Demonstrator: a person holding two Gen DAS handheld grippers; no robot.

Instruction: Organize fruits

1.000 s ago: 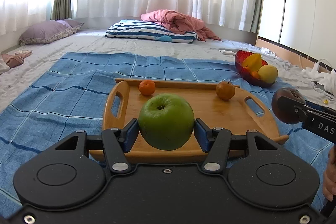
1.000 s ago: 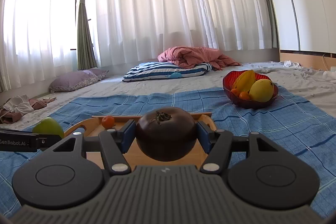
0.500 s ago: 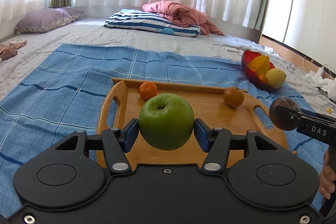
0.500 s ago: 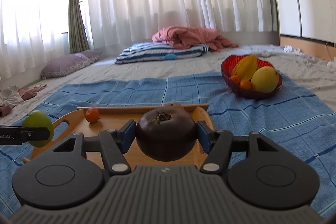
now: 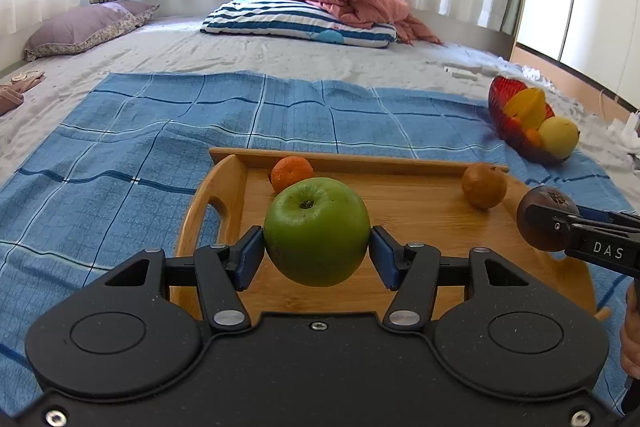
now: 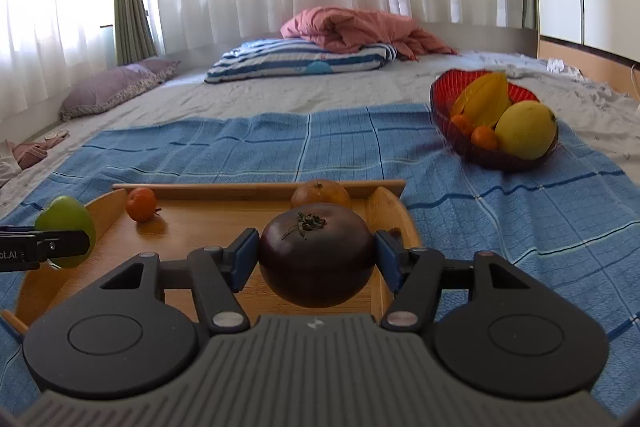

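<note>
While the left hand-held gripper clamps a green apple above the wooden tray, the right hand-held gripper grips a dark tomato over the tray's right end. On the tray: a mandarin at 11 o'clock of the apple, a brownish orange at 2 o'clock. Red fruit bowl sits apart on the blue blanket, at 1 o'clock of the tomato.
</note>
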